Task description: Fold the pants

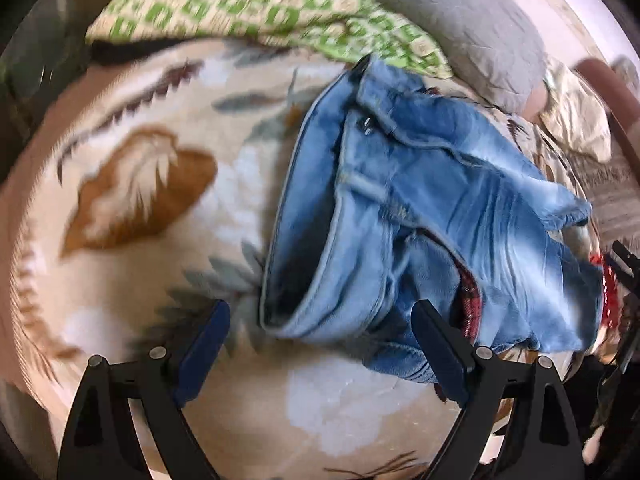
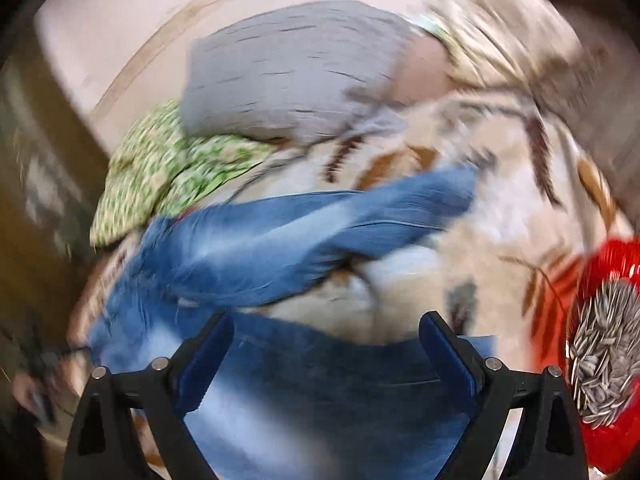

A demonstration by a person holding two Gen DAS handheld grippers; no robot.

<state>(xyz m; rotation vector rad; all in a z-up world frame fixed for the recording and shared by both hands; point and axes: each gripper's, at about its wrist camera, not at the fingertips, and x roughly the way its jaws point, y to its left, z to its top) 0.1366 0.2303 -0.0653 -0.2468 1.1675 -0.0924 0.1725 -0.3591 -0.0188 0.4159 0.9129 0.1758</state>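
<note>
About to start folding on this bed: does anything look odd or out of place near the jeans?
Yes: a red bag of sunflower seeds lies open on the blanket right of the crumpled jeans, where moving cloth might spill it.

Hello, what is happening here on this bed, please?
A person with a two-finger gripper in each hand is folding blue jeans on a patterned blanket. Both the left gripper and the right gripper are open, holding nothing. The jeans lie crumpled, not yet folded.
</note>
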